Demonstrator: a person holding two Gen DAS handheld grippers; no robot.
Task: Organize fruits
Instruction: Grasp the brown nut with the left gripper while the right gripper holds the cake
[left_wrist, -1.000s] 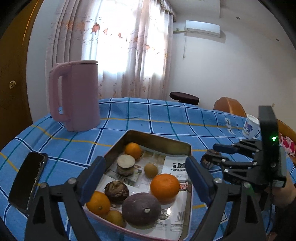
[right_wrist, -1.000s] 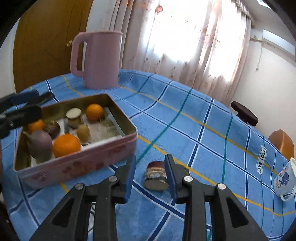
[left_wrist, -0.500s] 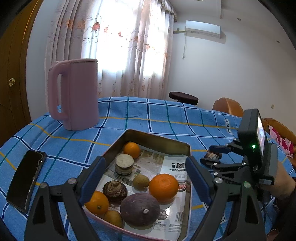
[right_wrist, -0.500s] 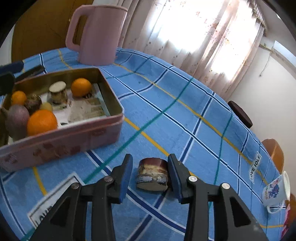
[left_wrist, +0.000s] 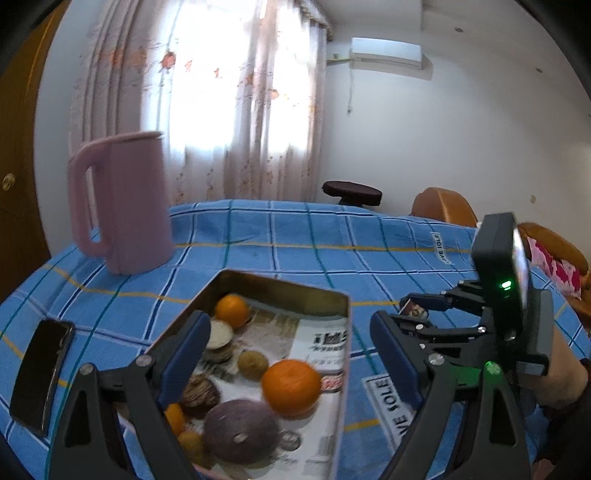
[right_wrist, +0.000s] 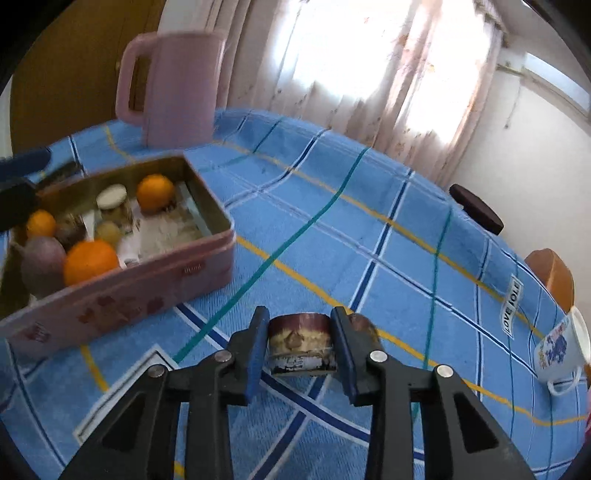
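Observation:
A pink tin (left_wrist: 288, 287) lined with newspaper holds oranges (left_wrist: 291, 384), a purple fruit (left_wrist: 240, 432), a small brown fruit and a pale-lidded jar. My left gripper (left_wrist: 286, 328) hovers open over the tin's near end with nothing between its fingers. To the right of the tin (right_wrist: 129, 295), a small dark-lidded jar (right_wrist: 301, 343) lies on its side on the blue checked cloth. My right gripper (right_wrist: 300, 343) is closing, and both blue pads touch the jar's ends. The left wrist view shows that gripper (left_wrist: 424, 314) with the jar (left_wrist: 415, 308) at its tips.
A tall pink pitcher (left_wrist: 125, 206) stands behind the tin on the left. A black phone (left_wrist: 40, 373) lies near the table's left edge. A white cup with blue print (right_wrist: 557, 350) sits at the right edge. A dark stool (left_wrist: 351, 190) and orange chairs stand beyond the table.
The right gripper's jaws widened around the jar, then narrowed until the pads met it. The left gripper drifted right, so the tin now sits further left in its view.

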